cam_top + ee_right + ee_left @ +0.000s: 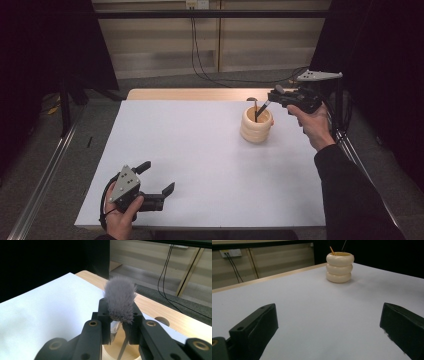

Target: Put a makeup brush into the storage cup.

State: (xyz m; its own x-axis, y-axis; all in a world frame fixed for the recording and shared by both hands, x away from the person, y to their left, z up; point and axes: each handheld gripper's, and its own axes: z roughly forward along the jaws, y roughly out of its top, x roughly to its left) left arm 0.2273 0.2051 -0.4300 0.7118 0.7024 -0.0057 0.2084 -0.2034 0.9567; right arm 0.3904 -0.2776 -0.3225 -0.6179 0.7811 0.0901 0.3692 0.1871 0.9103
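High view has my right gripper (272, 96) with fingers clenched on a makeup brush (120, 300), handle tip inside the ringed cream holder (256, 125) at the worktop's (200, 165) far right. Next, I judge: lower, then release. Left gripper (156, 179) rests, fingers released.

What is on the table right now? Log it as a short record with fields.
surface: white table
holder: cream ribbed cup, upright, far right part of the table
held item: makeup brush, grey bristles up, handle pointing down into the cup
right gripper: shut on the brush, above the cup
left gripper: open, holding nothing, near front left edge
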